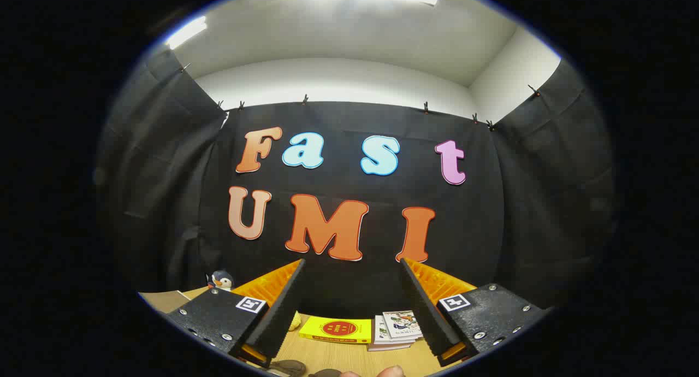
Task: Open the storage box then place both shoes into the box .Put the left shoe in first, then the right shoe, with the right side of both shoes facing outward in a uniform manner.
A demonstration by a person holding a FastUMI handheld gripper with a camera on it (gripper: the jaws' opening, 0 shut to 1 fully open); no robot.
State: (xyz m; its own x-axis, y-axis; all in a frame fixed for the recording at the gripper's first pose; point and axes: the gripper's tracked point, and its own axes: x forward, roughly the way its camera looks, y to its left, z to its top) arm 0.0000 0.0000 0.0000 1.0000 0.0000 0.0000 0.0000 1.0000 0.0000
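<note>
1. We see our gripper held level above a wooden table, its two fingers spread wide apart and grasping nothing
2. Between the fingers and beyond them, a yellow book lies flat on the table, and just beside it sits a small stack of booklets with an illustrated cover on top
3. Close under the fingers we make out the dark top of a shoe, with what may be a second one just beside it; too little shows for us to tell left from right
4. A fingertip of a person pokes in near those shoes
5. Beyond the left finger a small penguin toy stands at the table's far side, and a yellow object peeks out beside that finger
</note>
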